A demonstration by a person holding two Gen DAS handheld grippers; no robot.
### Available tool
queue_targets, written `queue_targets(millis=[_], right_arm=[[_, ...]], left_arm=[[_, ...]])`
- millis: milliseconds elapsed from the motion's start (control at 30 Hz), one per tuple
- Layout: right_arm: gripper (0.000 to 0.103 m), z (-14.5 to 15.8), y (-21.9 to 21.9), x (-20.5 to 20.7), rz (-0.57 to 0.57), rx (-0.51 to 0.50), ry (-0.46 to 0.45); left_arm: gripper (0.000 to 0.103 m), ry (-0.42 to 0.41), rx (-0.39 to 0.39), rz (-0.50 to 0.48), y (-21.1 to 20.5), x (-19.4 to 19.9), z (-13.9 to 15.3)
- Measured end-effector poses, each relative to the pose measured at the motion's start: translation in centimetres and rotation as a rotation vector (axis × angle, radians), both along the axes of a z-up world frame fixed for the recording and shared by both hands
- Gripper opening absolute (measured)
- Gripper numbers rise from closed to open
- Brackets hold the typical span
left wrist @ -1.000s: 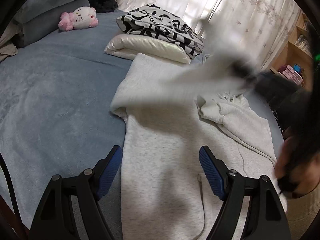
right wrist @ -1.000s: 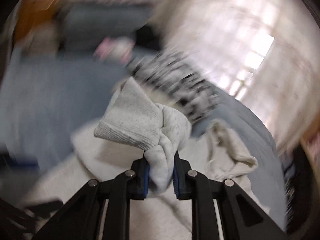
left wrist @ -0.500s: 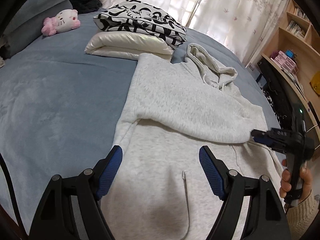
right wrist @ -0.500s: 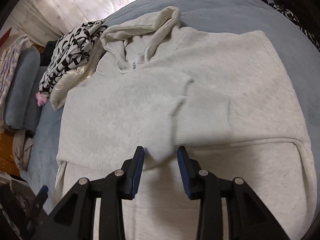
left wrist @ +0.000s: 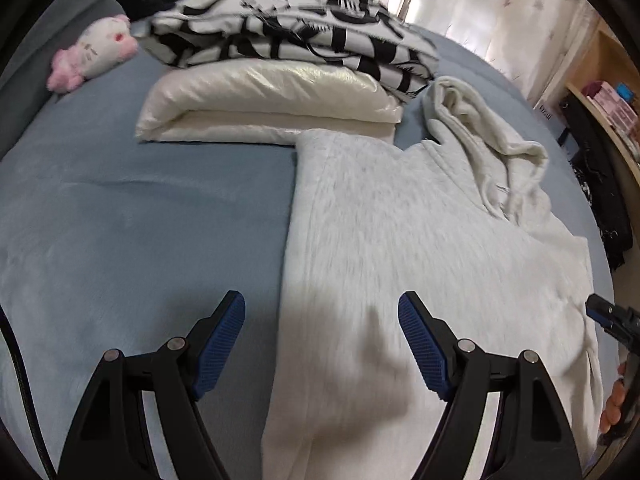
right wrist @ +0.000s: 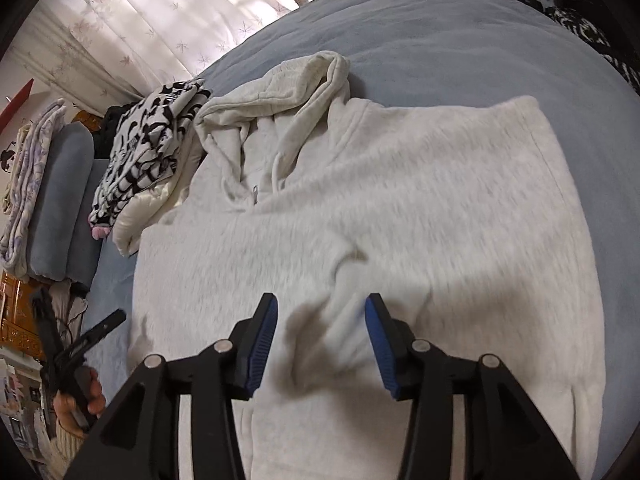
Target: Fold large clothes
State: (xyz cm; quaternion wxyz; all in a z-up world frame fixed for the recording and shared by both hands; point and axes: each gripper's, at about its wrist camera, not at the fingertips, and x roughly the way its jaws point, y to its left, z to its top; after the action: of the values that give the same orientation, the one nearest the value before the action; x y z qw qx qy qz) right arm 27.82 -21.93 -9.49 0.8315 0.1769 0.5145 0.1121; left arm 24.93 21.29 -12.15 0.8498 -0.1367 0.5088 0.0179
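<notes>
The pale grey fleece hoodie [right wrist: 400, 208] is spread flat on the blue bed [left wrist: 140, 216], its lower hem cut off by both frames and its nap blurred. The crumpled hood [left wrist: 480, 128] lies beside a glossy cream folded quilt [left wrist: 264, 100] under a black-and-white patterned fabric [left wrist: 288, 36]. The right claw [right wrist: 320, 340] has just been opening, with a fleece fold lying loose between its parted jaws. The left claw [left wrist: 322, 340] is held wide apart, empty.

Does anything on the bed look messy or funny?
A little. The grey hoodie lies flat, but its hood is crumpled and flopped sideways, resting against the folded clothes stack. Nothing looks spilled or torn.
</notes>
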Motion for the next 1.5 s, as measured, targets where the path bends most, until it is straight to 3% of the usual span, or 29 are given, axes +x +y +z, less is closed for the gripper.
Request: queue_targets(millis=[267,300,367,400,433,467,600,800,867,967,1067,1133,1233,1300,1367,1500], right_arm=[[0.046,-2.9,1.8,3.8,0.046,-0.087,0.074],[0.046,-3.2,2.0,3.9,0.054,-0.103,0.071],[0.046,-3.4,2.4,3.9,0.074,-0.122,0.042],[0.046,-3.5,2.6,3.9,0.092,-0.126,0.030],[0.036,-3.6,3.0,3.8,0.116,-0.141,0.013],[0.021,-3.5,3.7,3.7,0.138,-0.196,-0.016],[0.020,-2.0,5.0,3.7,0.155,-0.229,-0.117],[0.020,1.6,5.8,4.2,0.105,-0.260,-0.308],[0.021,1.0,5.9,5.1,0.106,-0.283,-0.295],[0.026,-2.7,6.6,7.2,0.151,-0.358,-0.155],[0.037,-4.0,6.5,7.0,0.154,-0.362,-0.114],[0.044,-3.0,6.0,6.4,0.131,-0.362,-0.110],[0.044,-1.2,5.6,5.1,0.147,-0.347,-0.147],[0.044,-0.5,5.6,4.5,0.165,-0.347,-0.169],[0.044,-0.2,5.6,4.1,0.179,-0.341,-0.185],[0.044,-0.8,5.5,4.5,0.187,-0.342,-0.183]], left_arm=[[0.075,0.092,0.032,-0.044,-0.8,6.6,-3.2],[0.060,0.090,0.030,-0.046,-0.7,6.9,-3.5],[0.041,0.086,0.023,-0.056,-0.4,7.2,-3.8],[0.023,0.075,0.023,-0.051,-0.2,7.2,-3.8],[0.015,0.054,0.007,-0.047,0.3,7.1,-3.5],[0.013,0.037,-0.012,-0.041,0.7,6.9,-3.3],[0.011,-0.033,-0.046,-0.019,1.7,6.0,-2.6],[0.010,-0.180,-0.116,0.051,3.0,4.5,-1.5],[0.010,-0.188,-0.138,0.076,3.5,4.2,-2.2],[0.013,-0.141,-0.139,0.085,3.8,4.5,-4.0],[0.030,-0.107,-0.130,0.095,4.0,4.7,-4.4],[0.033,-0.096,-0.069,0.088,3.6,4.7,-3.4],[0.037,-0.117,-0.008,0.042,3.0,4.7,-1.9],[0.057,-0.123,0.009,0.012,2.6,5.3,-1.0],[0.064,-0.116,0.010,-0.011,2.4,6.3,-0.6],[0.064,-0.061,0.021,-0.068,0.9,10.0,-1.2]])
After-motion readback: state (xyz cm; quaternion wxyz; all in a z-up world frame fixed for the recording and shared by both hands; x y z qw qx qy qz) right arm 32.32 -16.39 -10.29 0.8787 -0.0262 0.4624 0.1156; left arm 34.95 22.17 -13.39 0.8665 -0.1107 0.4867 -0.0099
